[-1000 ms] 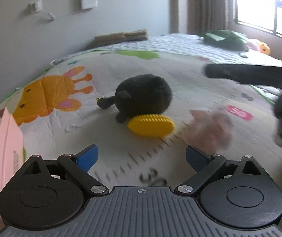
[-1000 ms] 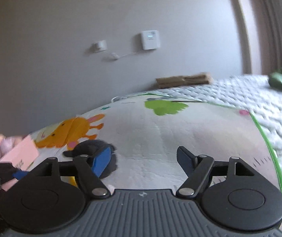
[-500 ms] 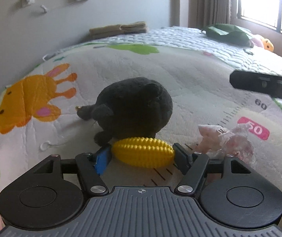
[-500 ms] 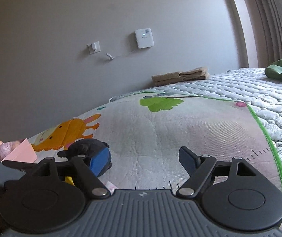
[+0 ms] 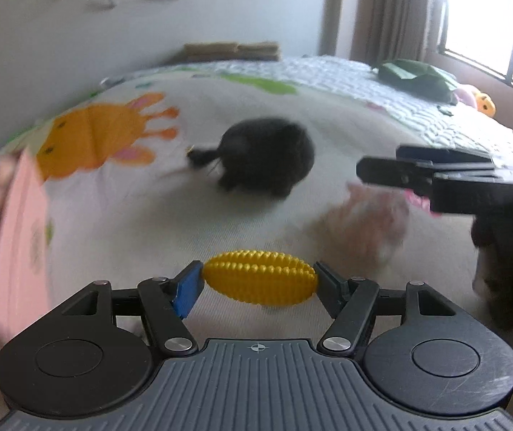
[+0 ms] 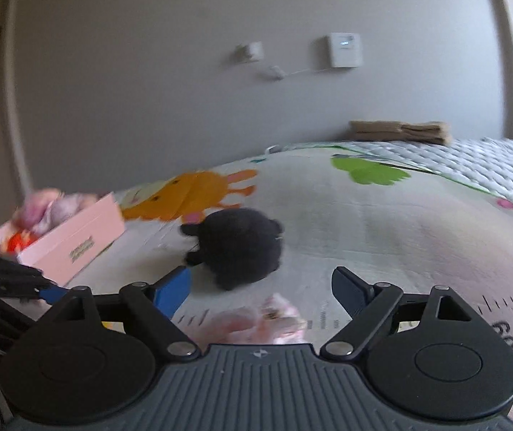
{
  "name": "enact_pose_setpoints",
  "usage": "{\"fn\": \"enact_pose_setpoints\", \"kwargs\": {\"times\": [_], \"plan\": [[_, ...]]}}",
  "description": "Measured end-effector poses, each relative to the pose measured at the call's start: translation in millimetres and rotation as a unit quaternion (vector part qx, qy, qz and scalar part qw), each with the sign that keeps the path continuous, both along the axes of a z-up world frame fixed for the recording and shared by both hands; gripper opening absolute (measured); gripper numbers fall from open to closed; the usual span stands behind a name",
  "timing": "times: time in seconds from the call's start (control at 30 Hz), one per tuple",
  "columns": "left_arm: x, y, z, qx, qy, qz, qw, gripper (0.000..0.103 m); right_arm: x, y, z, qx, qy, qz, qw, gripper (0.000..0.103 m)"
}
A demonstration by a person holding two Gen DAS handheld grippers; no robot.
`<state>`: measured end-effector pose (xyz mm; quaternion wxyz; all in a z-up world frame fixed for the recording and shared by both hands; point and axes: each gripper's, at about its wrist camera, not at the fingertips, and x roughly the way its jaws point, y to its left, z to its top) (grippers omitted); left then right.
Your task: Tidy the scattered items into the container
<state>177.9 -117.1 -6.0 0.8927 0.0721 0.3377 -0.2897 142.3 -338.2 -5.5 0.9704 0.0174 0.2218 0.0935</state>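
Note:
My left gripper (image 5: pixel 258 283) is shut on a yellow knobbly corn toy (image 5: pixel 260 282) and holds it above the play mat. A black plush toy (image 5: pixel 267 156) lies on the mat beyond it, also in the right wrist view (image 6: pixel 242 253). A pink crinkly toy (image 5: pixel 367 222) lies to its right and shows blurred under my right gripper (image 6: pixel 260 291), which is open and empty. The right gripper also shows in the left wrist view (image 5: pixel 418 176). A pink box (image 6: pixel 66 240) with toys inside stands at the left, its wall near in the left wrist view (image 5: pixel 19 244).
The mat (image 6: pixel 382 230) has a printed orange giraffe (image 5: pixel 98 133) and a ruler scale. A quilted white blanket (image 5: pixel 346 79) with a green cushion (image 5: pixel 418 75) lies behind. Folded brown cloth (image 6: pixel 400 131) sits by the wall.
My left gripper has closed on the corn toy, lifted it off the mat and pulled back. The right gripper has swung left and down over the pink crinkly toy.

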Motion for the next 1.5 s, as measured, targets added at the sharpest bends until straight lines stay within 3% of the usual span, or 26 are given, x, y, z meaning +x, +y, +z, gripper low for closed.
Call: {"fn": "enact_pose_setpoints", "kwargs": {"times": [0.13,0.27,0.4,0.47,0.53,0.63,0.83,1.0,1.2,1.5], "plan": [[-13.2,24.6,5.6,0.004,0.027,0.005,0.9996,0.072,4.0,12.4,-7.8,-0.04,0.06,-0.02,0.997,0.083],[-25.6,41.8,16.9,0.0,0.013,-0.019,0.9997,0.072,10.2,9.1,-6.7,-0.017,0.098,-0.046,0.994,0.079],[-34.4,59.7,23.7,-0.019,0.02,-0.012,0.9995,0.072,24.1,13.7,-16.9,-0.022,0.13,-0.064,0.989,0.078],[-40.4,68.7,26.4,-0.02,0.015,0.005,0.9997,0.072,23.8,13.4,-21.6,-0.022,0.134,-0.062,0.989,0.071],[-47.5,76.7,27.5,-0.017,0.005,0.027,0.9995,0.072,21.5,13.9,-20.8,-0.03,0.129,-0.058,0.989,0.048],[-58.2,85.9,28.6,-0.016,-0.001,0.064,0.9978,0.072,17.6,11.3,-11.8,-0.015,0.134,-0.055,0.989,0.03],[-76.7,94.0,36.1,-0.036,0.006,0.08,0.9961,0.072,-15.9,33.2,14.8,0.01,0.114,-0.033,0.993,0.029],[-77.5,114.0,32.2,-0.033,0.016,0.08,0.9961,0.072,-36.4,90.6,15.8,0.04,0.144,0.018,0.989,0.029],[-92.7,155.0,26.3,-0.018,0.01,0.099,0.9949,0.072,-52.1,180.5,-3.6,0.025,0.193,0.117,0.974,0.029],[-118.3,216.2,15.8,-0.006,0.021,0.157,0.9873,0.072,-59.2,236.9,6.7,-0.002,0.184,0.172,0.968,0.03]]}}
